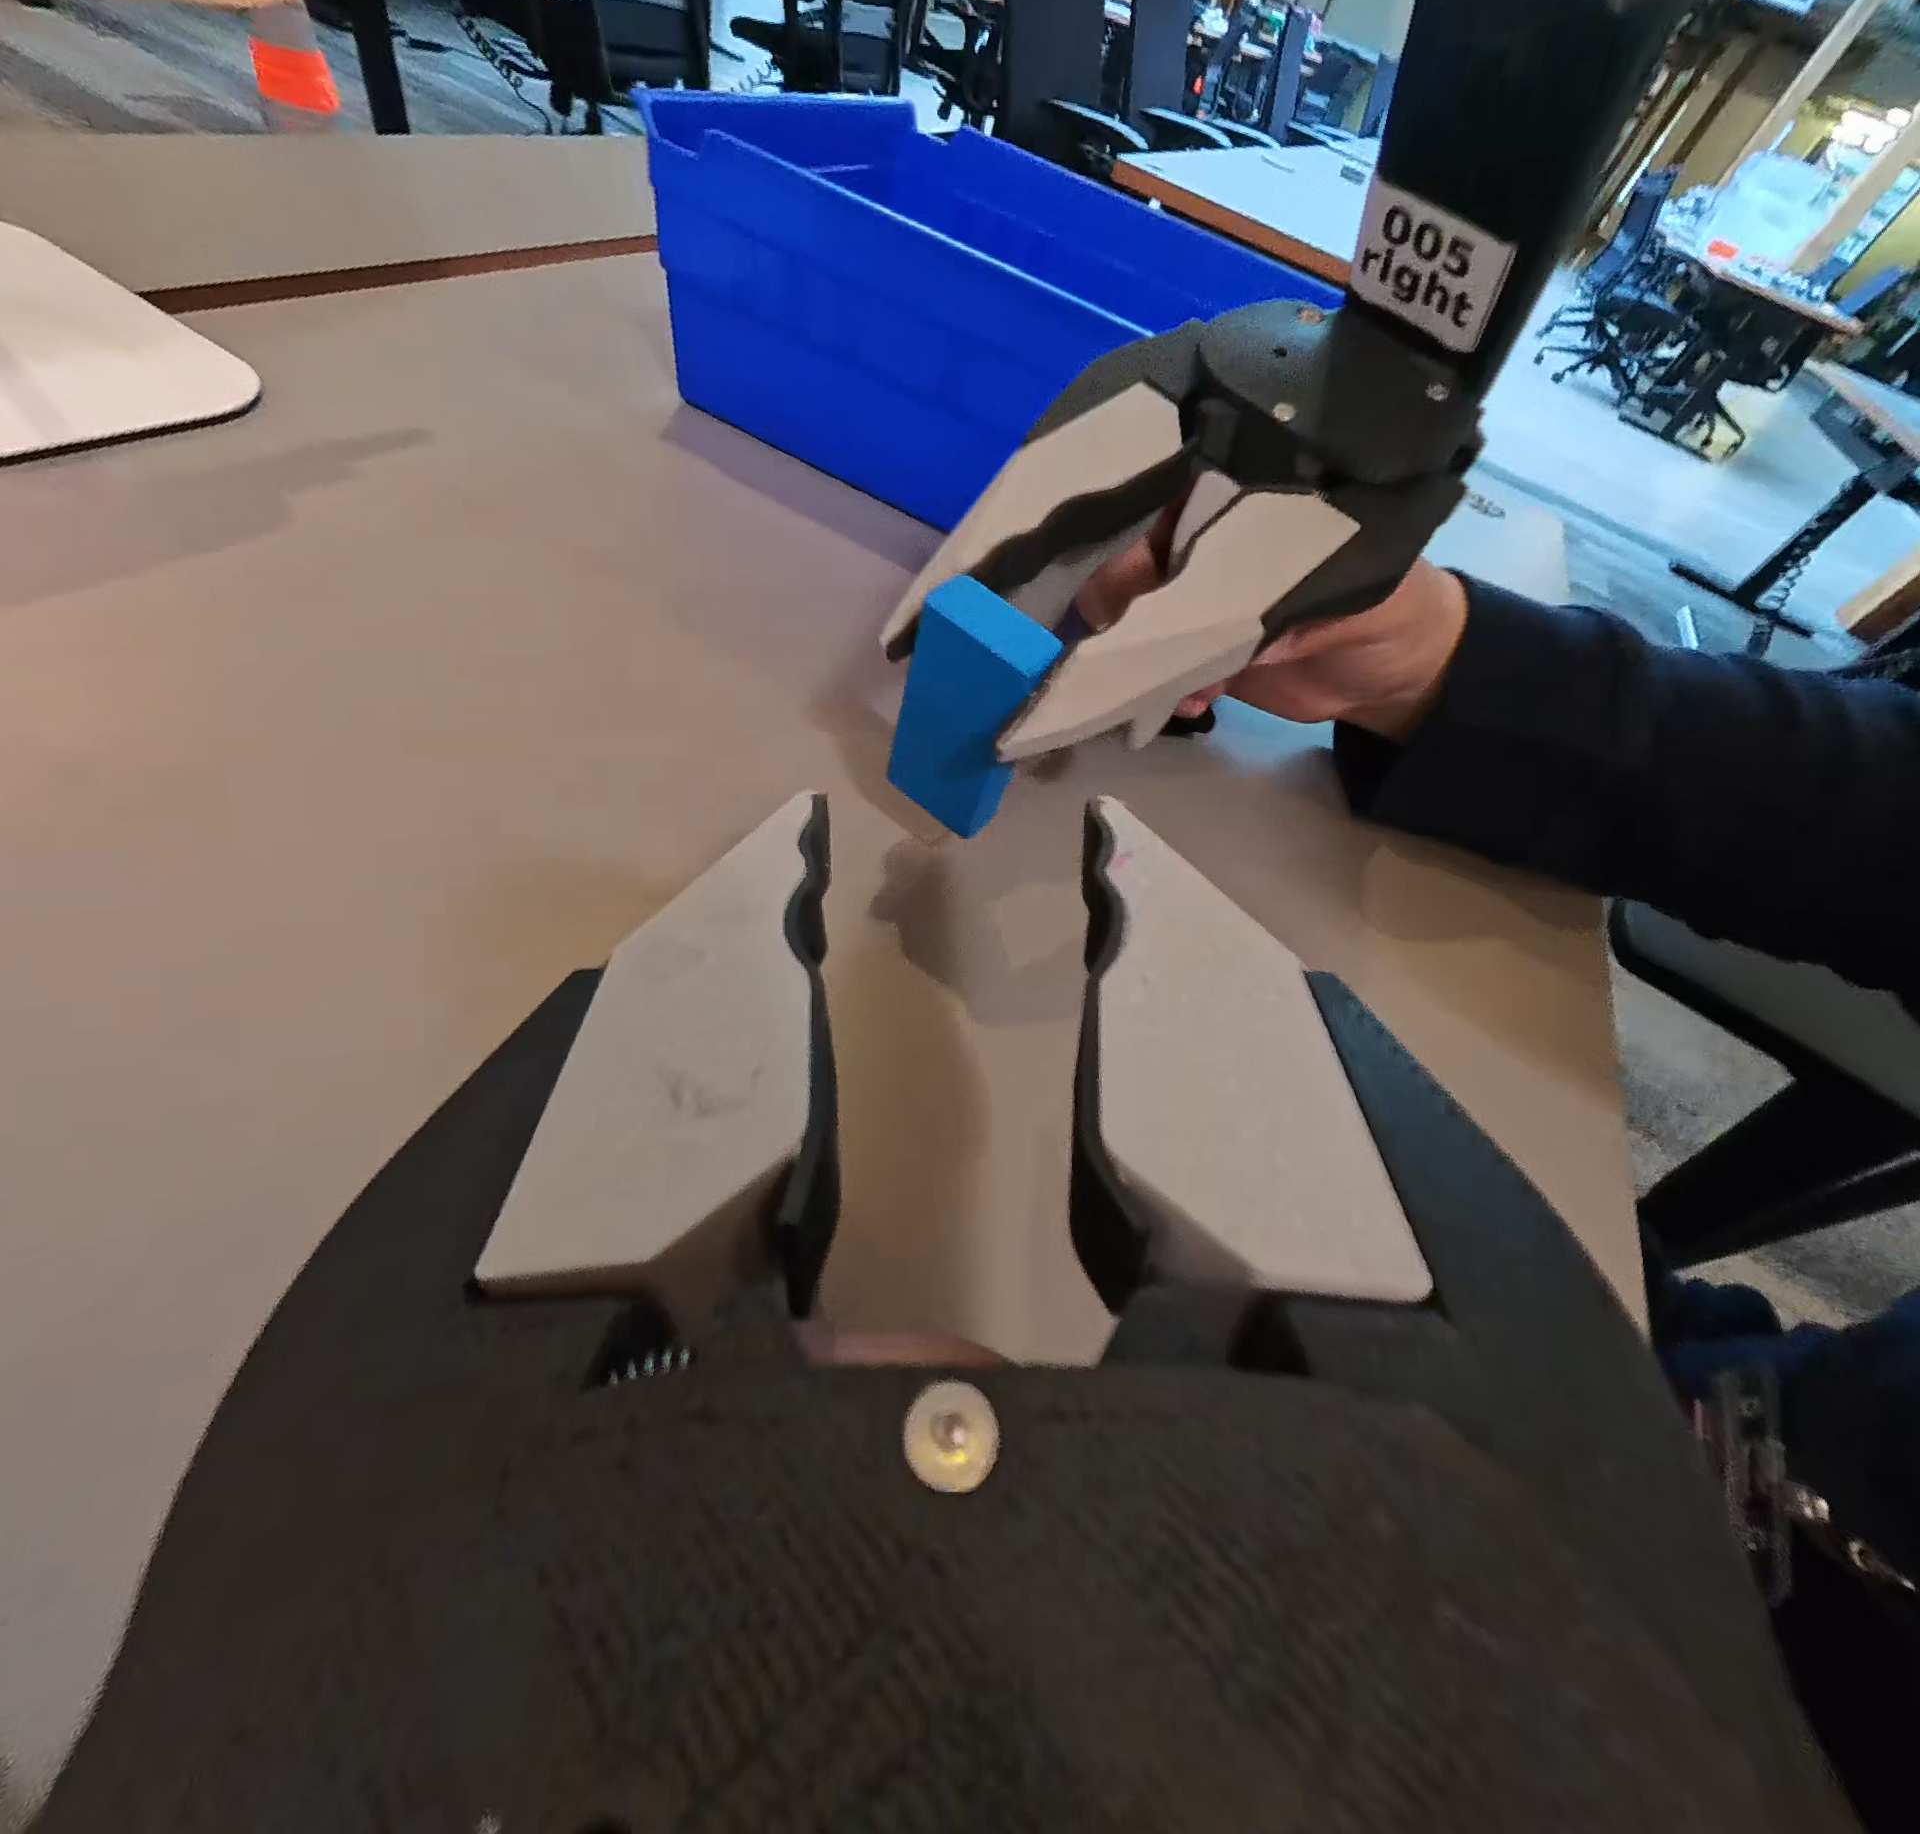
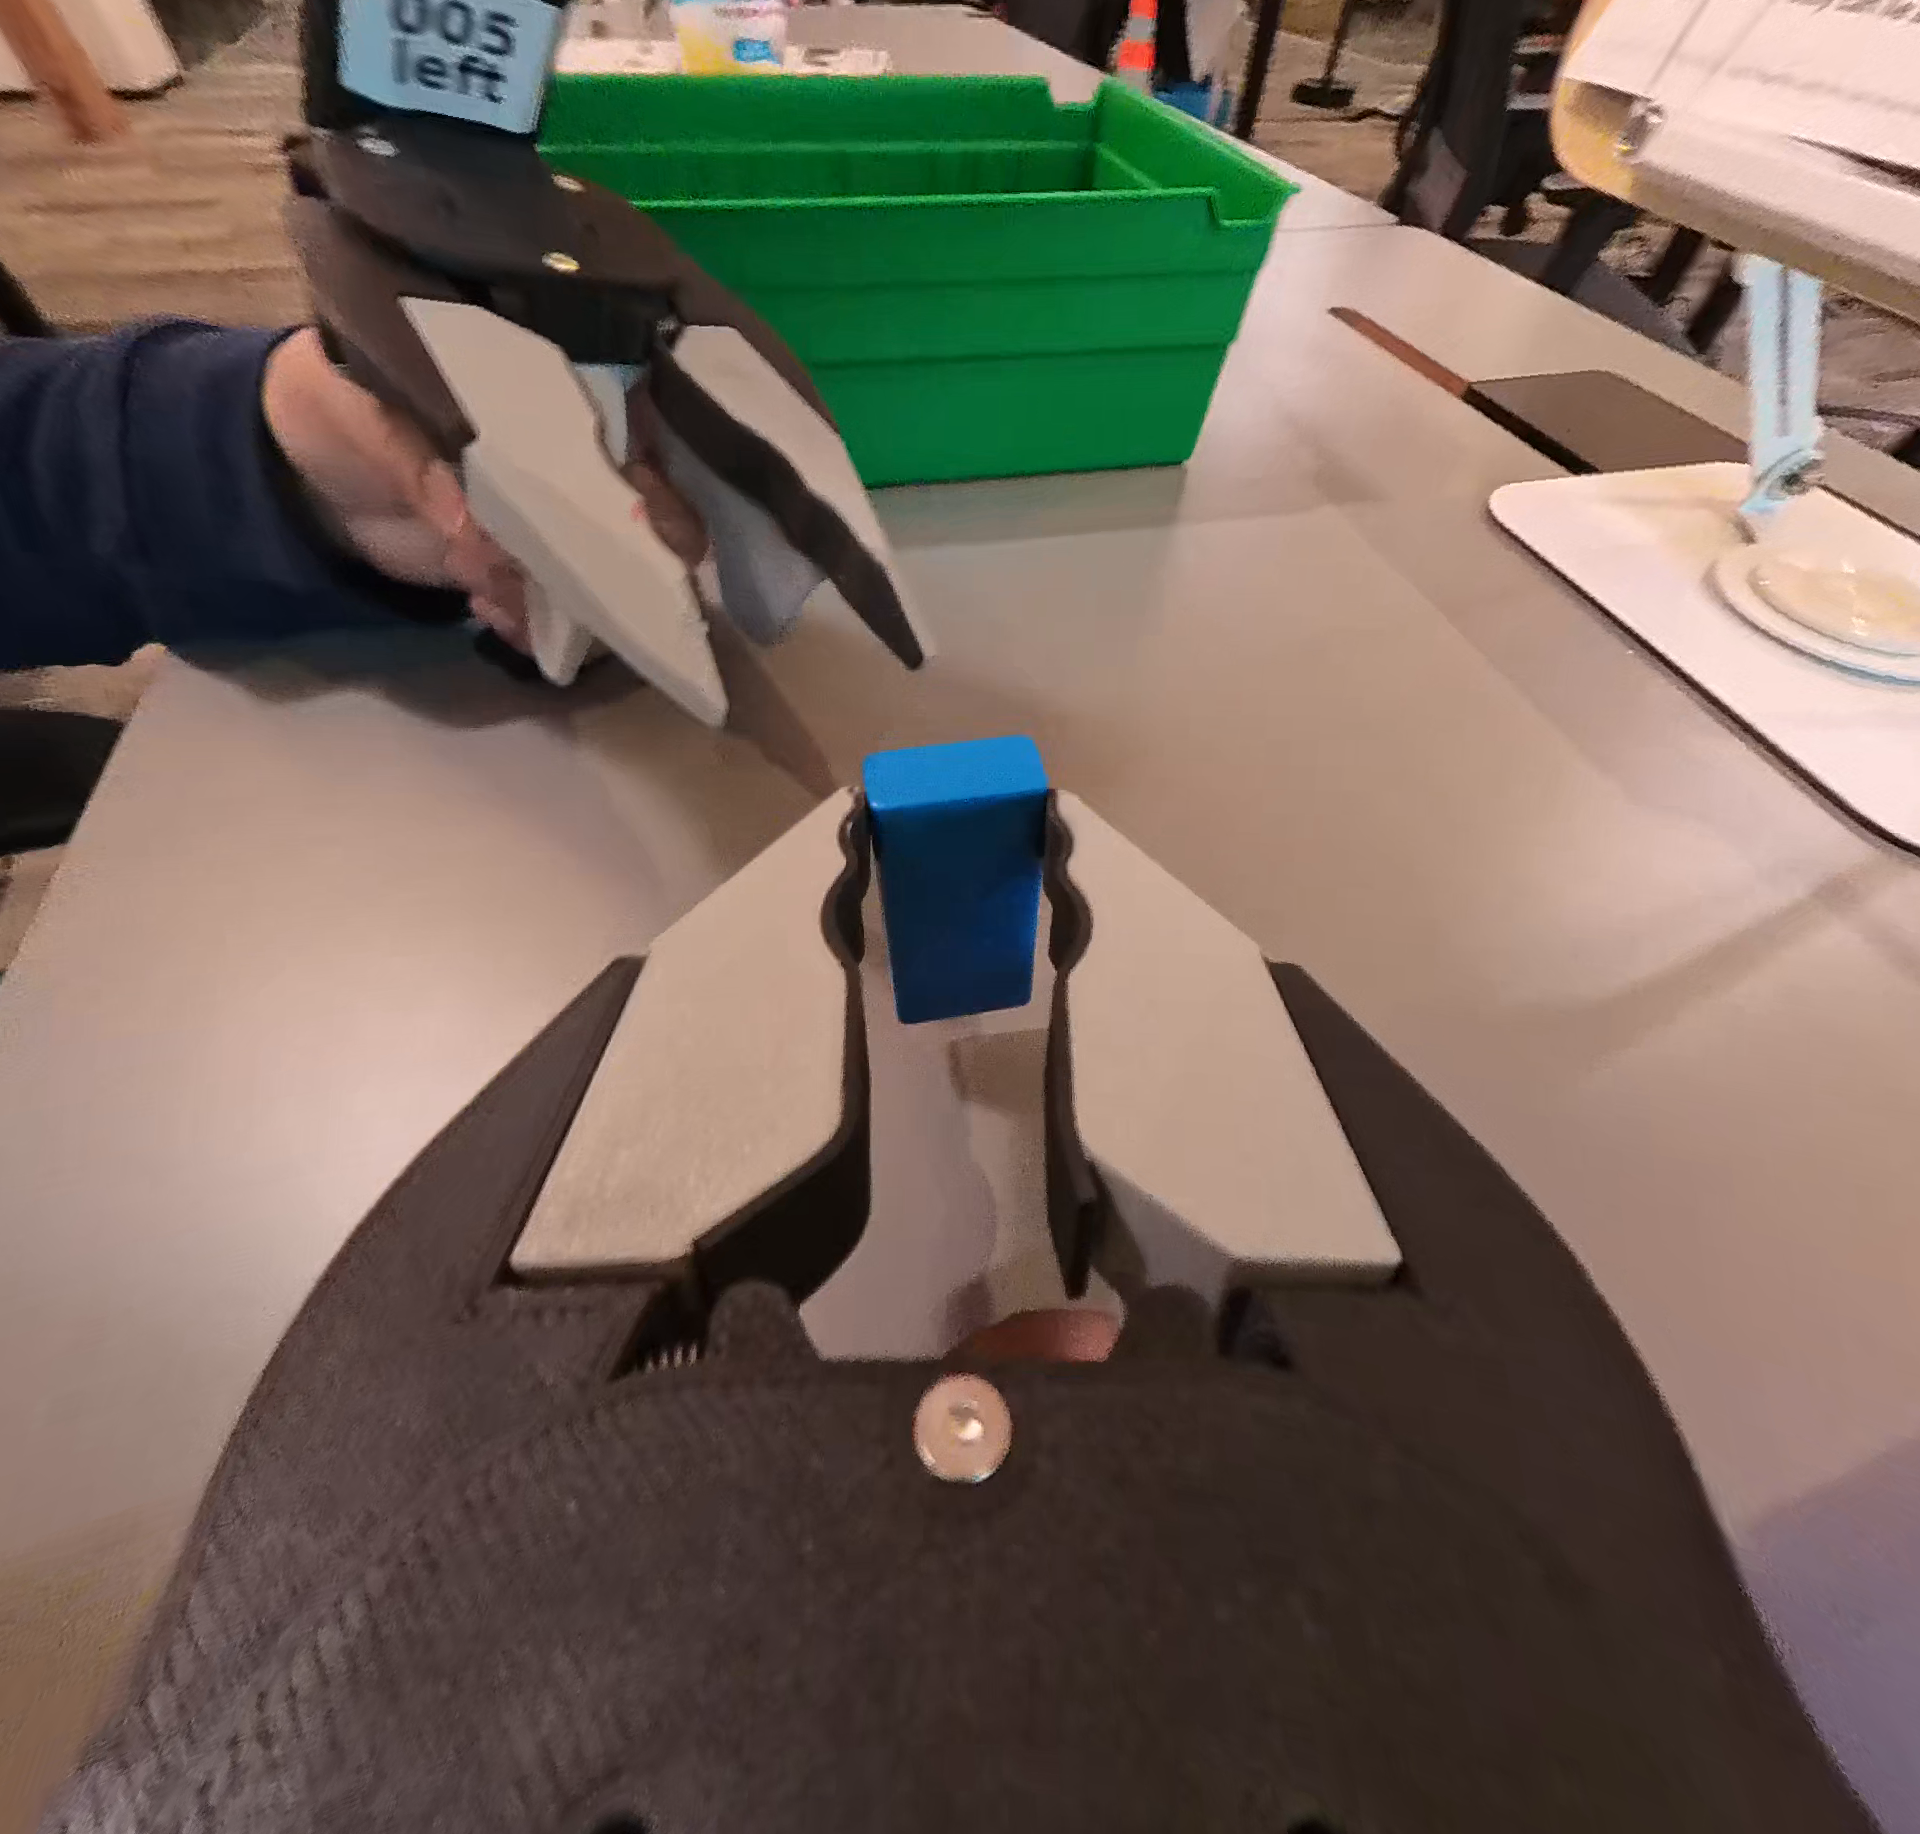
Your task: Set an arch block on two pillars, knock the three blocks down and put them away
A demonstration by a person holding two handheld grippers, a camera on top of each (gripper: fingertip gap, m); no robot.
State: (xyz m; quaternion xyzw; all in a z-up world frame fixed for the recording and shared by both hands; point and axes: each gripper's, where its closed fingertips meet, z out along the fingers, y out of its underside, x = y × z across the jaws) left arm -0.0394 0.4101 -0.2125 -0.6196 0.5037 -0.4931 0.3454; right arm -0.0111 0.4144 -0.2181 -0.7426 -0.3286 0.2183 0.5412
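A: How do the fingers of the right gripper (image 2: 956,828) stand?

B: Clamped on a blue rectangular block (image 2: 956,875), pinched near its upper end between the two tips. In the left wrist view the block (image 1: 966,709) hangs tilted, lifted off the grey table (image 1: 364,745), with its shadow just below it.

A: And the left gripper (image 1: 956,818)?

B: Its fingers are apart with nothing between them, only bare tabletop showing through the gap. It points toward the held block, whose lower end is just beyond the tips, not touching. In the right wrist view it (image 2: 821,693) sits at the left, held by a hand (image 2: 395,496) in a dark blue sleeve.

A: What else is around?

B: A blue bin (image 1: 904,330) stands on the table beyond the right gripper in the left wrist view. A green bin (image 2: 935,278) stands at the far side in the right wrist view, behind the left gripper. To the right there, a white base plate (image 2: 1662,579) with a pale blue stand lies on the table (image 2: 1247,641), well apart from the block.

A: Anything between block and bins?

B: Only open tabletop.
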